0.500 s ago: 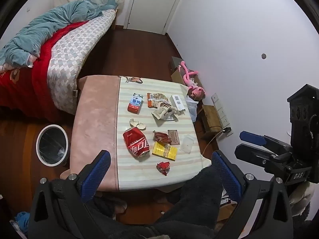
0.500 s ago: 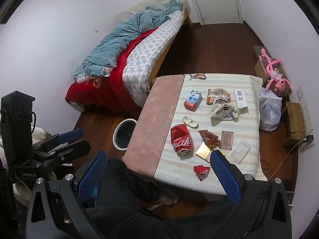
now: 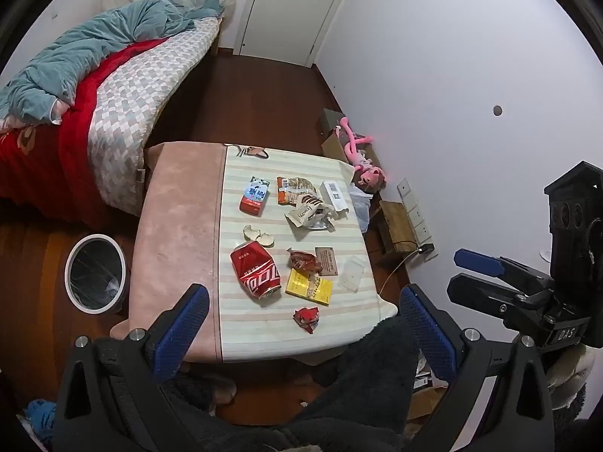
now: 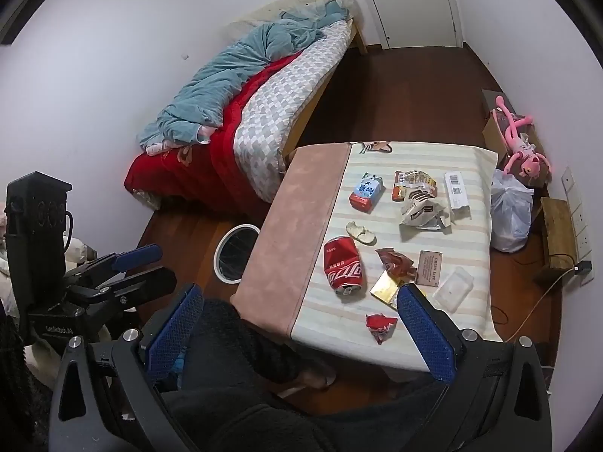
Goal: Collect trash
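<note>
Both wrist views, looking down over a low table (image 3: 177,226) spread with a striped cloth. The left gripper (image 3: 301,331) and the right gripper (image 4: 297,331) are each held well above and short of the table's near edge, jaws spread to their full width with nothing between them; neither touches any object. The trash lies scattered on the cloth: a dented red can (image 3: 256,271) at the middle, eggshell pieces (image 3: 258,235) just beyond it, a yellow packet (image 3: 309,286) and a crumpled brown wrapper (image 3: 303,260) beside it, a small red wrapper (image 3: 307,318) nearest the near edge, a clear plastic lid (image 3: 352,273) toward the wall side, and, farther off, a red-and-blue carton (image 3: 255,197), a torn paper bag (image 3: 309,214) and a white box (image 3: 333,196). The waste bin (image 3: 94,271), lined with a dark bag, stands on the floor just beside the table on the bed side and appears to hold little or nothing.

Step in hand: judged to be the opening approach, with no item yet collected. The next move calls for lowering one gripper toward a near item, plausibly the small red wrapper or the can, aligning the jaws across it, closing, then carrying it to the bin. Flat pieces such as the packet would likely need an edge-on grasp.
</note>
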A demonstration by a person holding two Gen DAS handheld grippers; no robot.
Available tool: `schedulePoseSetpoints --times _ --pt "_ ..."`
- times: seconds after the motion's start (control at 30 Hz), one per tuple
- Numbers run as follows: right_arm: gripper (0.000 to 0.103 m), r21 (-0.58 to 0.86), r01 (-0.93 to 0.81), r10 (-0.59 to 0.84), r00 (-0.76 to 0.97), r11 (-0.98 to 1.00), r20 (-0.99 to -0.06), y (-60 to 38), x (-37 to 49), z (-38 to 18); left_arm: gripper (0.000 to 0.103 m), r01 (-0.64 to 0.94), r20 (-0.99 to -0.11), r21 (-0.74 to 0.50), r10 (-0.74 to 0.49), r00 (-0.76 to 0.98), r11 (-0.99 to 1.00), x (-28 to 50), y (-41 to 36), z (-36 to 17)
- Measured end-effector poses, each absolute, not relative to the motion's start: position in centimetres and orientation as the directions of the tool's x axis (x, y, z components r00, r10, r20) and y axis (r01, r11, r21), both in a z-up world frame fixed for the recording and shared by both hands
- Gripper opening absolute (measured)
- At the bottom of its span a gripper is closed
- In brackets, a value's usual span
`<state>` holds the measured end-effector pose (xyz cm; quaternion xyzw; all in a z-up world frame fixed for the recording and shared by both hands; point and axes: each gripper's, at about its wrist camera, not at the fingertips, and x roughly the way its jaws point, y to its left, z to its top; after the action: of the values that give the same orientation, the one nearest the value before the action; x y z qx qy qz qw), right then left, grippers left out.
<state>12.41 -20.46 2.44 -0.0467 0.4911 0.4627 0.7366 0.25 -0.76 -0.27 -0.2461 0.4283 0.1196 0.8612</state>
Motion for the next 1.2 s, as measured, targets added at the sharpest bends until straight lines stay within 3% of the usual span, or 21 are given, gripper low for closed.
schedulePoseSetpoints --times 1.2 --pt "0.103 0.374 -0.733 0.630 0.095 0.567 -0.770 -21.24 12.73 2.54 0.103 -0.415 -0.794 -0.338 -0.018 0.608 0.845 0.89 -0.60 -1.24"
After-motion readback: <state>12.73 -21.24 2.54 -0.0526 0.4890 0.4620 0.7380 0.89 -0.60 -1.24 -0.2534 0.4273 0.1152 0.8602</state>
